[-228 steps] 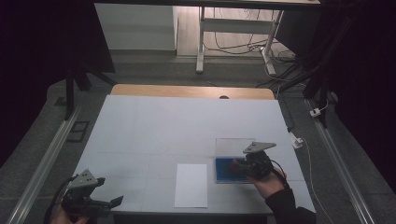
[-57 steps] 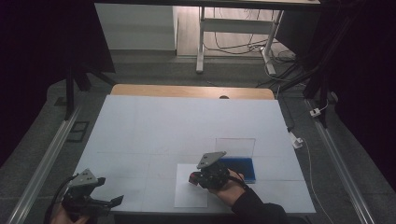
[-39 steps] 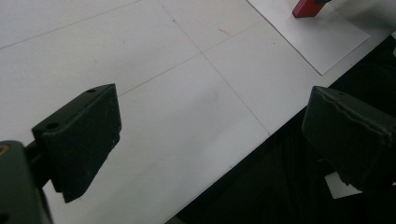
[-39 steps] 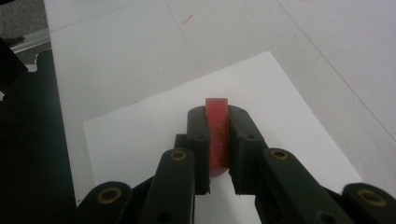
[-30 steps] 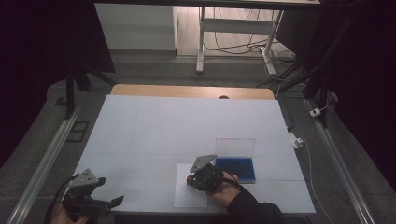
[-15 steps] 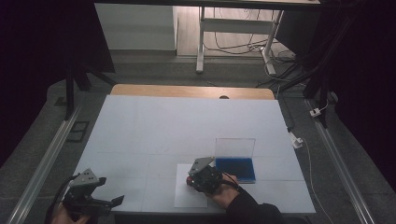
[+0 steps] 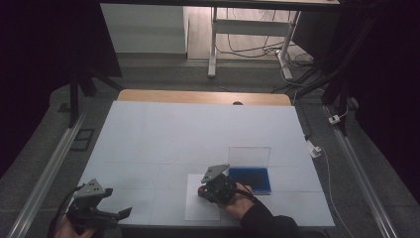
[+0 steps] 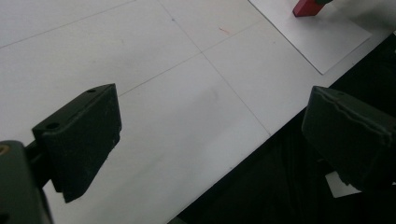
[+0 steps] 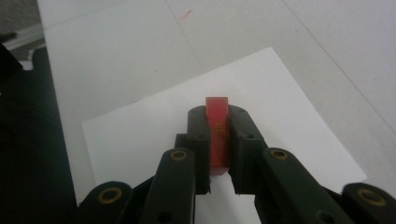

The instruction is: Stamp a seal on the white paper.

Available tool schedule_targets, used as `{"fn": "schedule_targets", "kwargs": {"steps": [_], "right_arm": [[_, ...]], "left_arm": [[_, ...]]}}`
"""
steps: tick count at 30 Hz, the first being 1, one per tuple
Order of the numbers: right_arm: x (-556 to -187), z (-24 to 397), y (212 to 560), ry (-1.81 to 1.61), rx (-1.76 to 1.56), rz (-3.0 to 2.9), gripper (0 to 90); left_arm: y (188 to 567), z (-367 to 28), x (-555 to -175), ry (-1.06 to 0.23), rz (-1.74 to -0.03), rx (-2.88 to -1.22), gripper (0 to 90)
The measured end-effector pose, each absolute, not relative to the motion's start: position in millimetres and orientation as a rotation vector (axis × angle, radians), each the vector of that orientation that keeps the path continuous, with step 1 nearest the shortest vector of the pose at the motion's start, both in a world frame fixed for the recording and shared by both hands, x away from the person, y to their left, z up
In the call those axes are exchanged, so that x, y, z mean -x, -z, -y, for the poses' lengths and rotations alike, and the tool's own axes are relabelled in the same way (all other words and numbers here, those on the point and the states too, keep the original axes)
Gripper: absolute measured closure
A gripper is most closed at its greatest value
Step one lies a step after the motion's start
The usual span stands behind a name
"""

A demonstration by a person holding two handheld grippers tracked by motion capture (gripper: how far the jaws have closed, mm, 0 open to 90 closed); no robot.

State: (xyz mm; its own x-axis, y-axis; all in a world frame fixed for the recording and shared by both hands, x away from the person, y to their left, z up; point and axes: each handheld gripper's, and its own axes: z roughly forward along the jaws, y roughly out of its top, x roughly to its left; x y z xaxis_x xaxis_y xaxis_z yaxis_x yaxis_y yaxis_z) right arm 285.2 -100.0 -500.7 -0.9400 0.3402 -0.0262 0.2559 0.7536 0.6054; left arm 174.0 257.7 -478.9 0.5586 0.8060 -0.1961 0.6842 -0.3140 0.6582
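My right gripper is clamped on a small red block, its two black jaws pressed flat against the block's sides so that only the top end pokes out past them. In the high view my right gripper sits low over the white sheet of paper, which I take as my landmark; the block shows as a red spot at the gripper's tip, above the sheet's upper half. I cannot tell whether the block touches the paper. Just beside the sheet, off its far right corner, lies a blue tray with a clear lid standing upright along its far edge. My left gripper has its jaws spread wide with nothing between them, hanging over the near edge of the bench. Seen from above, my left gripper is well to the left of the sheet, at the near left corner of the bench.
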Motion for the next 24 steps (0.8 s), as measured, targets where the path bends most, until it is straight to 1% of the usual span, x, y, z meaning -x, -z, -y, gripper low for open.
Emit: {"fn": "schedule_targets", "kwargs": {"steps": [24], "right_arm": [[-290.5,105.9,498.6,-1.002,-0.541,-2.818,80.3]], "left_arm": [[478.6,-259.0,-172.2,-0.222,-1.187,-2.069,5.1]]}}
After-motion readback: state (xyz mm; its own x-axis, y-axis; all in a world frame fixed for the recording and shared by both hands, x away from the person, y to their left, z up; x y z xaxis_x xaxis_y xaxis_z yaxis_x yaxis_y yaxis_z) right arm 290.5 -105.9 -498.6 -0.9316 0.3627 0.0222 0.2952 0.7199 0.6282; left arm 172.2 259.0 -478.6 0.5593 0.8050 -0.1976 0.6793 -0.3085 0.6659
